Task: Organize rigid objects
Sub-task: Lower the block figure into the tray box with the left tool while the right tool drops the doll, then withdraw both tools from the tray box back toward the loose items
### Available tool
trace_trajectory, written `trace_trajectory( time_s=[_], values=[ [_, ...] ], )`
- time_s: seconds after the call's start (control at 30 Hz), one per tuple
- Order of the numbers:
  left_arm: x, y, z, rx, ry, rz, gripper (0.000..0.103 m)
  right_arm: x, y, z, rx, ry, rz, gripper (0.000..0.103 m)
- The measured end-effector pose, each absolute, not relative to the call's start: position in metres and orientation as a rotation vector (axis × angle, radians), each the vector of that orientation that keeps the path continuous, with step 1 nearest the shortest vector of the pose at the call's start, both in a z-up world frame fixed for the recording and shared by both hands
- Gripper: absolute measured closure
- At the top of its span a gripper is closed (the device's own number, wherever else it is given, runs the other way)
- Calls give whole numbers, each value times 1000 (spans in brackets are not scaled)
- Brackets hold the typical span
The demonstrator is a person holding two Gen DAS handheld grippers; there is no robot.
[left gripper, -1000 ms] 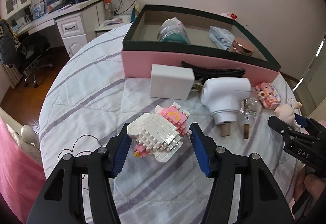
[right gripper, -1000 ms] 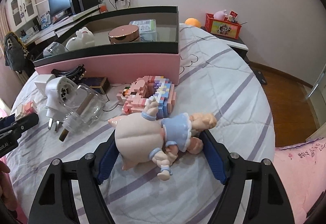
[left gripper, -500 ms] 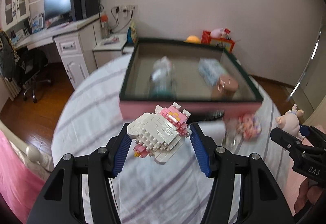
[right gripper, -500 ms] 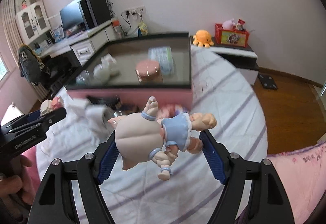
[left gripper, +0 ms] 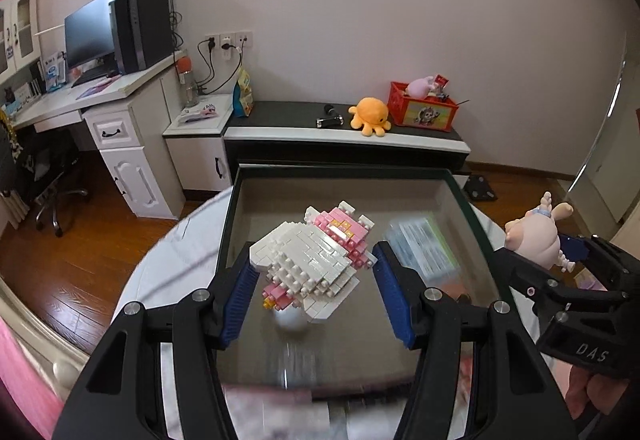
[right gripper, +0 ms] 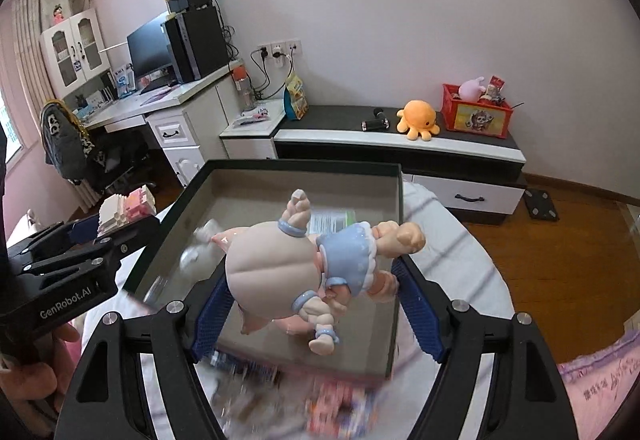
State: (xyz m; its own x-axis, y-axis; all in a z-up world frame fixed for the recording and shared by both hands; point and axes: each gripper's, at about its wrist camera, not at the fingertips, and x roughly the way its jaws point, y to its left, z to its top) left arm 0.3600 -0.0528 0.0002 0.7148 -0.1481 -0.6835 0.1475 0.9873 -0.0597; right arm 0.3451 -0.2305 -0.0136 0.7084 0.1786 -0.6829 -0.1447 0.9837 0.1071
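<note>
My left gripper [left gripper: 314, 290] is shut on a white and pink brick-built cat figure [left gripper: 316, 260] and holds it in the air above the open box [left gripper: 228, 236]. My right gripper [right gripper: 316, 306] is shut on a pig doll in a blue dress [right gripper: 304, 264], also held above the box [right gripper: 394, 240]. Each gripper shows in the other's view: the right one with the doll [left gripper: 532, 236] at the right, the left one with the figure [right gripper: 124, 210] at the left. Blurred items lie inside the box.
The box has a dark green rim and pink sides and sits on a striped bedspread [right gripper: 452, 240]. Beyond it stand a low cabinet [left gripper: 344, 144] with an orange plush octopus [left gripper: 370, 114] and a red crate [left gripper: 424, 110], and a white desk [left gripper: 100, 108].
Both grippers have lifted their toys off the bedspread and moved forward over the open box. The items on the bedspread have dropped out of sight below.
</note>
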Motion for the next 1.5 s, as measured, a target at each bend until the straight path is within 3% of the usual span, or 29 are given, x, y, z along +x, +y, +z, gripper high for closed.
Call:
trace_trajectory(
  time_s=[0.33,0.7,0.73,0.83,0.97,1.0,1.03,1.5],
  values=[
    [461,-68,-34,58,840,-138,44,446,-226,-48,33,869,177,25],
    [486,-71,-44,87,848,-119,43,485,-222,-79,65,964,176,25],
    [486,-72,-44,93,845,-115,40,486,-220,-78,57,966,174,24],
    [484,-73,-41,107,826,-100,14,488,-219,-78,47,966,168,23],
    [474,-68,-32,100,795,-95,1,484,-219,-77,69,974,167,13],
    [471,-67,-29,95,790,-101,0,482,-221,-77,74,977,161,1],
    [467,-66,-26,89,782,-107,0,479,-223,-75,82,975,158,0],
    [348,-30,40,7,620,-84,0,390,-222,-15,143,823,150,0]
  ],
)
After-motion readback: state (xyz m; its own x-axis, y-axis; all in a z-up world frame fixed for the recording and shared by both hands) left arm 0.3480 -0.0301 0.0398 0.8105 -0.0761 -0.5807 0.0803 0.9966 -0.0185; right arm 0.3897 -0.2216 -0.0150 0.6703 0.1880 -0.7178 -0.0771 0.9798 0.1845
